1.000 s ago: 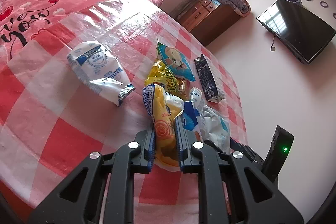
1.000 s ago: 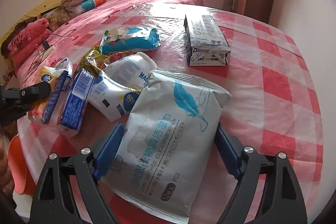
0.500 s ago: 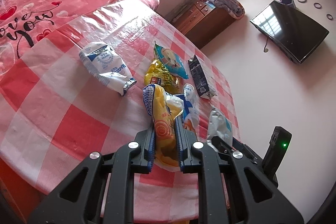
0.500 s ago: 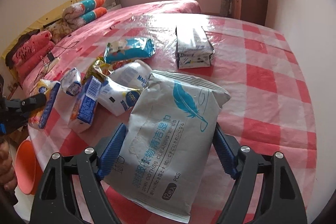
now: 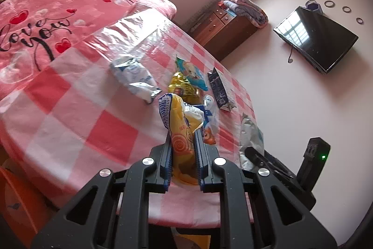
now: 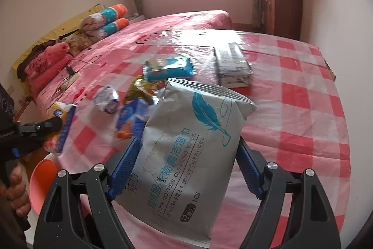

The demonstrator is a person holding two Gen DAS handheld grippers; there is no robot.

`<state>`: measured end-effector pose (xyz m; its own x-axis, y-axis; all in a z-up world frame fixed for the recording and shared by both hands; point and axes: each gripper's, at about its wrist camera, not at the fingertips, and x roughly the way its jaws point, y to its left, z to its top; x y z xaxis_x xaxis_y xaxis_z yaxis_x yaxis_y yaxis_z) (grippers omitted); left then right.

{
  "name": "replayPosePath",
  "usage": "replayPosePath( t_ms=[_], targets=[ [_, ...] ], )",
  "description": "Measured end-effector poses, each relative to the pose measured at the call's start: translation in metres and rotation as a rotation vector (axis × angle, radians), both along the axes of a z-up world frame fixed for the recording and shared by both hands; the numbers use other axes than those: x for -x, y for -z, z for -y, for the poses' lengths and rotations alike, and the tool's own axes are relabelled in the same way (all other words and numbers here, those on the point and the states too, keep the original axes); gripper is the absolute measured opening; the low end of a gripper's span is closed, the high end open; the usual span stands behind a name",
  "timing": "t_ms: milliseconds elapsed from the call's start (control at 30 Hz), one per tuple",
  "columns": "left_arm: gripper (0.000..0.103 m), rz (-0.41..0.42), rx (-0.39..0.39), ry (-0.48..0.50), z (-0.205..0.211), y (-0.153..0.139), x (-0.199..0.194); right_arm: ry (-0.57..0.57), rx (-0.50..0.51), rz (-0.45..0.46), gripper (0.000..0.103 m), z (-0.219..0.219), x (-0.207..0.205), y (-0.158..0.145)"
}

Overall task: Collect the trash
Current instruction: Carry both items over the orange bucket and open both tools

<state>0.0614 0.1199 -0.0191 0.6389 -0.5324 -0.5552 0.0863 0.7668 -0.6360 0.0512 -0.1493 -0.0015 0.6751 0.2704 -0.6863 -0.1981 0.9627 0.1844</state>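
Note:
My left gripper [image 5: 182, 139] is shut on a yellow snack wrapper [image 5: 179, 118] and holds it above the near edge of the red-checked table [image 5: 98, 130]. My right gripper [image 6: 188, 144] is shut on a grey wipes pack [image 6: 198, 123] with a teal feather print, held off the table. Seen from the right wrist, the left gripper [image 6: 61, 130] and its wrapper [image 6: 57, 109] are at the far left. Loose trash lies on the cloth: a crumpled white-blue pouch [image 5: 135, 76], a teal packet [image 6: 170, 68], a gold wrapper [image 5: 181, 88], a blue packet [image 6: 130, 120] and a dark carton [image 5: 219, 88].
An orange bin [image 6: 42, 181] stands below the table's near edge, beside a person's hand [image 6: 16, 188]. A pink bed [image 5: 46, 4] lies behind the table. A wooden dresser [image 6: 279, 4] and a wall TV [image 5: 317, 39] are farther off.
Both grippers have drawn back and up from the table with their loads. The wipes pack has come off the cloth and the trash pile looks farther away.

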Motion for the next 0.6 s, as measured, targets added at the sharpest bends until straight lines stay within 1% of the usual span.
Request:
replayPosePath(
  t_ms=[267, 600],
  targets=[
    [0.019, -0.005, 0.005, -0.049, -0.03, 0.003, 0.027, -0.123, -0.012, 0.003, 0.08, -0.046, 0.016, -0.012],
    [0.019, -0.033, 0.003, -0.144, -0.08, 0.015, 0.068, -0.356, 0.002, -0.033, 0.08, -0.136, 0.036, -0.011]
  ],
)
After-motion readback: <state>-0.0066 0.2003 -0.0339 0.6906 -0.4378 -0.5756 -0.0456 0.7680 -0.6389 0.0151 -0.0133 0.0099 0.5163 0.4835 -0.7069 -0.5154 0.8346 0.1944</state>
